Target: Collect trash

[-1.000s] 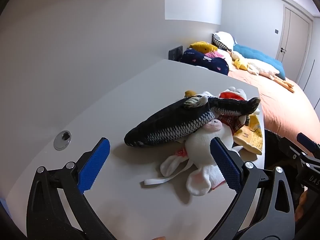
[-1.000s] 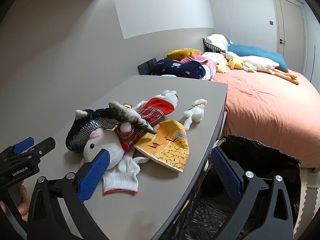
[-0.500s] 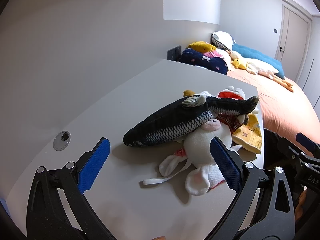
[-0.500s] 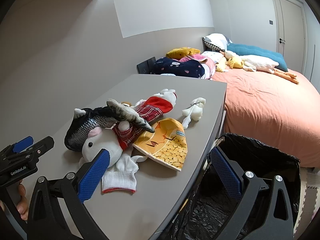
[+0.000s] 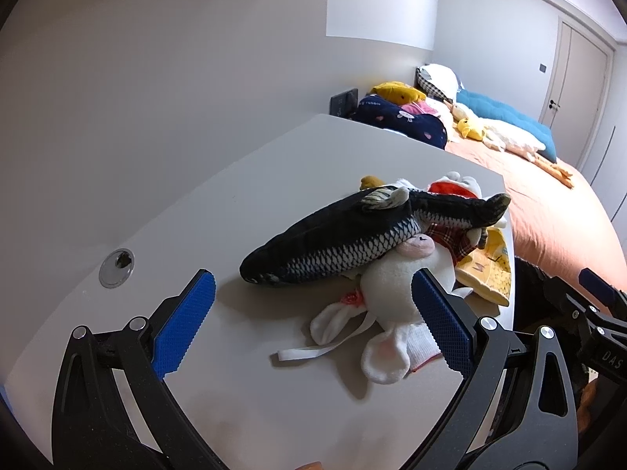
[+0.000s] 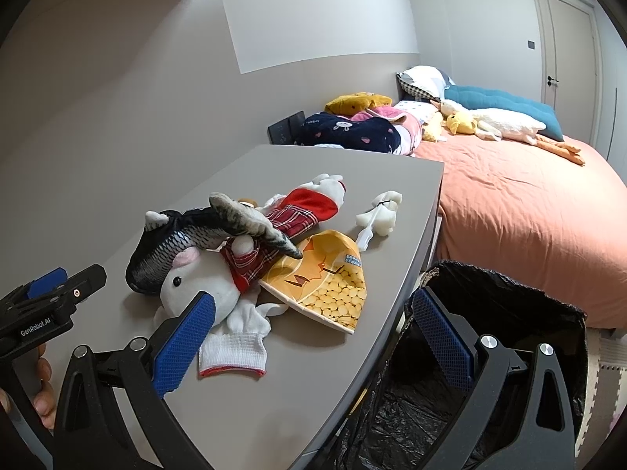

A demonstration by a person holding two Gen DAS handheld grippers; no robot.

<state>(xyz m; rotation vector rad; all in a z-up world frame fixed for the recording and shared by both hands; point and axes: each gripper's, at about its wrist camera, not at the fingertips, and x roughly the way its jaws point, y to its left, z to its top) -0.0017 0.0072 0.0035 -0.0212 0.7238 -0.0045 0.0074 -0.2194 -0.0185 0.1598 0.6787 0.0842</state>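
Over the last second almost nothing changes: I only drift both grippers a touch nearer the pile. My left gripper (image 5: 313, 321) and right gripper (image 6: 309, 337) stay wide open and empty. The yellow snack wrapper (image 6: 321, 282) lies ahead between the right jaws, the black-lined bin (image 6: 509, 313) just beyond the right-hand jaw, so collecting hasn't begun.

fish toy (image 5: 345, 243): blk/silver, scale pattern
rabbit plush (image 6: 196, 290): wht, pink ear
cloth (image 6: 290, 219): red plaid
snack bag (image 6: 325, 282): yel/orange, dotted
glove (image 6: 235, 344): wht, red hem
bin liner (image 6: 509, 313): blk
desk (image 6: 313, 372): gry
pads (image 5: 184, 321): blue, textured
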